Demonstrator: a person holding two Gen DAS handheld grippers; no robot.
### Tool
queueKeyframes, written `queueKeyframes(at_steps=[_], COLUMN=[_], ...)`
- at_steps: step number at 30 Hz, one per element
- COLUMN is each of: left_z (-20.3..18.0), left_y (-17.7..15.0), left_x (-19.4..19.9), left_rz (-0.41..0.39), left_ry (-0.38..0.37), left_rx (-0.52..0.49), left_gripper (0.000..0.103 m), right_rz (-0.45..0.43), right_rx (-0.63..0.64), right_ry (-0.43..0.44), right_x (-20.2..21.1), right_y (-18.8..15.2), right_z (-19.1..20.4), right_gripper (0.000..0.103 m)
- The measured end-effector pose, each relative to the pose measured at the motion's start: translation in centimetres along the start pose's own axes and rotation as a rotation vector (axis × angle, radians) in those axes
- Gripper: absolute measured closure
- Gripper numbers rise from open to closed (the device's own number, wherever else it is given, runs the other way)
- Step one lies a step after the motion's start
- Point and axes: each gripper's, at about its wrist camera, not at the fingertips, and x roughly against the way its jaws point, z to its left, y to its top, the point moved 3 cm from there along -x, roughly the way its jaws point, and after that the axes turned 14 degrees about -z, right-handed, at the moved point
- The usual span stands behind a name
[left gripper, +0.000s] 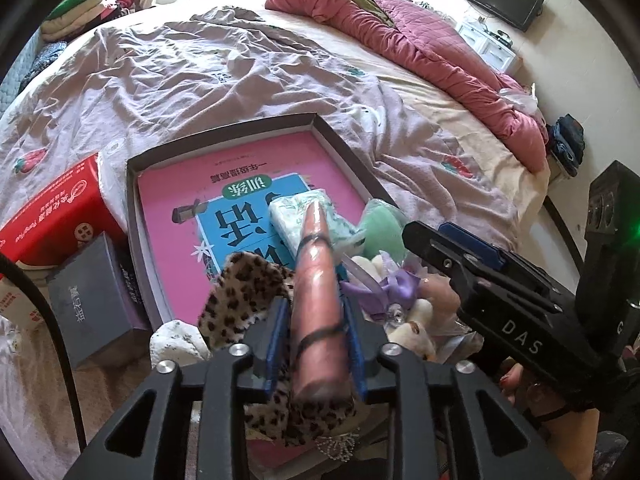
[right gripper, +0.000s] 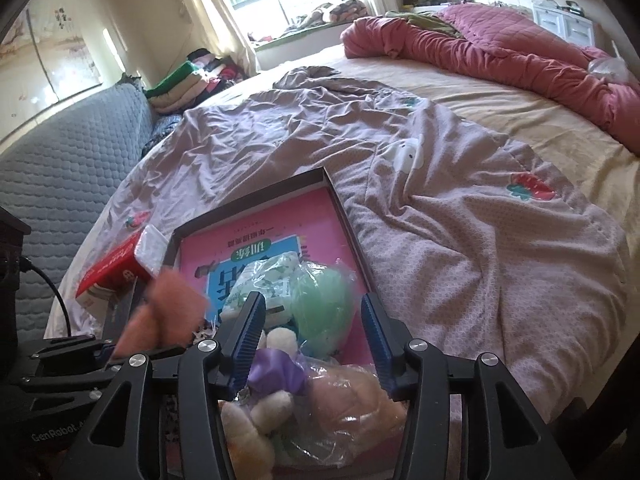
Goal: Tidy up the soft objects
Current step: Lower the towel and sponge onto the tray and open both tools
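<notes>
My left gripper (left gripper: 316,304) points down at a dark shallow box (left gripper: 320,122) on the bed, which holds a pink book (left gripper: 248,164). A long salmon-pink soft toy (left gripper: 316,264) with black bands lies between its blue pads. It touches the right pad, a thin gap shows at the left one, and its tip rests on a floral tissue pack (left gripper: 288,216). Leopard-print fabric (left gripper: 240,292) lies under the fingers. My right gripper (right gripper: 313,300) stands open above a pile in the box: a green soft ball (right gripper: 324,300), a purple ribbon (right gripper: 276,372) and bagged plush toys (right gripper: 352,404).
A red tissue package (left gripper: 60,208) and a grey carton (left gripper: 96,292) sit left of the box. Rumpled mauve sheet (right gripper: 460,240) covers the bed, with a pink quilt (right gripper: 500,40) bunched at the far side. A grey sofa (right gripper: 72,160) runs along the left.
</notes>
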Motion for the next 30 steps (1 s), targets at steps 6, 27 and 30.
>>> queueKeyframes(at_steps=[6,27,30], left_z=[-0.8,-0.4,-0.5], left_y=[0.0,-0.2,-0.2], left_x=[0.4,4.6,5.6], left_rz=[-0.001,-0.061,-0.078], left_ry=[0.000,0.060,0.073], left_rx=[-0.031,-0.030,-0.033], left_gripper=[0.066,0.042,0.040], right_rz=[-0.020,-0.052,-0.059], right_rx=[-0.023,0.022,0.029], right_ry=[-0.005,-0.011,-0.004], right_x=[1.2,5.1,5.7], right_y=[0.6,1.4,1.6], right_z=[-0.4,1.1,1.6], right_gripper=[0.046,0.041,0.040])
